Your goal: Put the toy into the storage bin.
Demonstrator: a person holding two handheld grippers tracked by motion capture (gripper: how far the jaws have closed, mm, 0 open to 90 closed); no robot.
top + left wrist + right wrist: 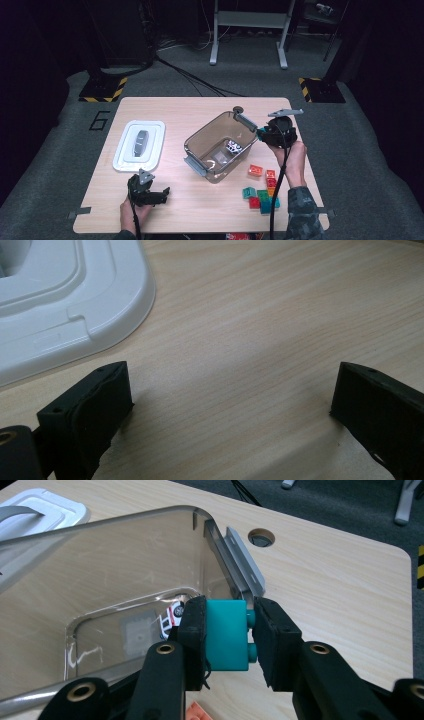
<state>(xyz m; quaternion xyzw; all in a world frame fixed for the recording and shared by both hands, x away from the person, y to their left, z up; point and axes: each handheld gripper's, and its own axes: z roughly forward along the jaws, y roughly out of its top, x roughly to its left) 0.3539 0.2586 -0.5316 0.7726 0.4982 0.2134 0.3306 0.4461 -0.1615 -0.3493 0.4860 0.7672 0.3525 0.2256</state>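
Note:
My right gripper is shut on a teal toy brick, its studs against the right pad. It hangs at the right rim of a clear plastic bin, near the bin's grey latch. In the high view the right gripper is held up by a hand at the bin's right corner. Inside the bin lies a black-and-white brick. Down at the table's near left, my left gripper rests open and empty; its jaws stand wide over bare wood in the left gripper view.
A white bin lid with a grey handle lies left of the bin. Several loose red, orange, green and teal bricks sit at the near right. The wooden table has a round hole at its far side.

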